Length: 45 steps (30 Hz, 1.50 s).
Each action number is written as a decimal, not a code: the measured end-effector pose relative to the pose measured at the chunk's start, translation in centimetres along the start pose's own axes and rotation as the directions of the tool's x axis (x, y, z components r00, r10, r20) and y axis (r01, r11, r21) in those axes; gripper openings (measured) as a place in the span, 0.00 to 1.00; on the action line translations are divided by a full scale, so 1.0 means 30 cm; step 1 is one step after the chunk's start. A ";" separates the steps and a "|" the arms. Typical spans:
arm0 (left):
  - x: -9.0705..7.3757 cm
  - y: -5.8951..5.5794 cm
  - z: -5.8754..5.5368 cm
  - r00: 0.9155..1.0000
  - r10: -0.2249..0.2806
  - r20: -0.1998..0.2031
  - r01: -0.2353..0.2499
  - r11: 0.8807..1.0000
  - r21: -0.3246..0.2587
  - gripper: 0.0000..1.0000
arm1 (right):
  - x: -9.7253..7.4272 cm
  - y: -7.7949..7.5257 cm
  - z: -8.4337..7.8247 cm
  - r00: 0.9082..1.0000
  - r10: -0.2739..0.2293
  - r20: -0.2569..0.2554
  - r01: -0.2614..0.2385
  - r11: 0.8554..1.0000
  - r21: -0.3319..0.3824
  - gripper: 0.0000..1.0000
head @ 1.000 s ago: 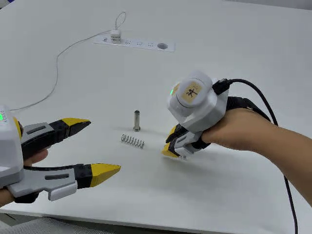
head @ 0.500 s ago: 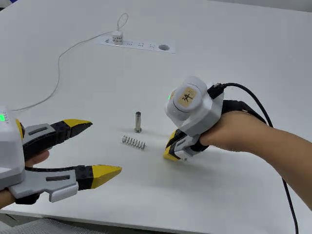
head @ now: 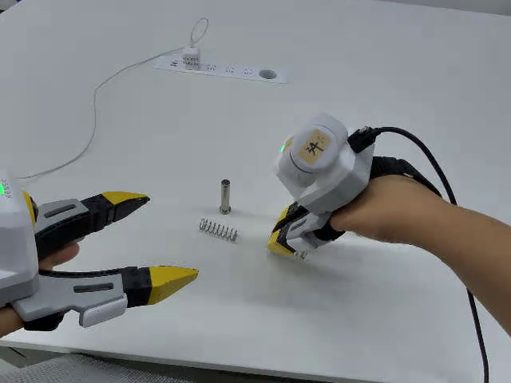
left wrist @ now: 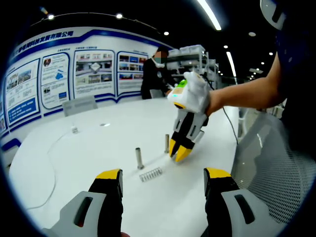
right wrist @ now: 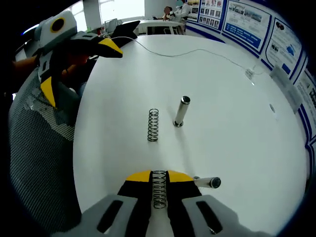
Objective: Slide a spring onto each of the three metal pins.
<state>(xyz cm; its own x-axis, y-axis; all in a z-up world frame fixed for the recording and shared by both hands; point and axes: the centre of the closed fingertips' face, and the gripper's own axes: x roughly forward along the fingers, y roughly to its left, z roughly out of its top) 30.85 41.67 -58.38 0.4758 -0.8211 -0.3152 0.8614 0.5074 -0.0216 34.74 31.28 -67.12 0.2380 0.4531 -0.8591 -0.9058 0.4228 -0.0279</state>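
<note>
A metal pin [head: 225,196] stands upright mid-table, with a loose spring [head: 218,230] lying just in front of it. My right gripper [head: 286,242] is tipped down at the table to the right of them, shut on a second spring [right wrist: 159,187] that stands between its jaws. Another pin [right wrist: 208,182] stands close beside those jaws and shows as the further pin [left wrist: 167,143] in the left gripper view. My left gripper [head: 156,239] hovers open at the near left, holding nothing. The nearer pin [left wrist: 139,158] and loose spring [left wrist: 151,173] lie ahead of it.
A white power strip [head: 219,70] with a plug and a thin cable [head: 96,104] lies at the far side of the white table [head: 359,96]. The right gripper's black cable [head: 435,171] trails over the person's arm. The table's near edge [head: 239,369] runs below the grippers.
The right gripper dipped slightly toward the table and came back up a little, still shut on its spring. The left gripper, the standing pin and the loose spring have not moved.
</note>
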 end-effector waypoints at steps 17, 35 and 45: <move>0.002 -0.002 0.000 1.000 -0.003 -0.003 0.003 1.000 0.005 0.68 | -0.109 -0.014 0.012 0.994 -0.063 0.086 0.059 0.997 0.050 0.12; 0.003 -0.002 -0.001 1.000 -0.005 -0.009 0.005 1.000 0.009 0.68 | -0.221 -0.017 0.053 0.977 -0.107 0.186 0.086 0.989 0.118 0.12; 0.002 -0.001 0.003 1.000 -0.002 -0.007 0.002 1.000 0.010 0.68 | -0.282 -0.045 0.099 0.957 -0.135 0.257 0.100 0.985 0.143 0.12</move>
<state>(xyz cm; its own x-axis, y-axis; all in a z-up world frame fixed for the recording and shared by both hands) 30.86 41.59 -58.32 0.4731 -0.8203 -0.3213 0.8641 0.5032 -0.0126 34.99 29.21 -58.30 0.4396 0.5781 -0.6874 -0.8180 0.5738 -0.0405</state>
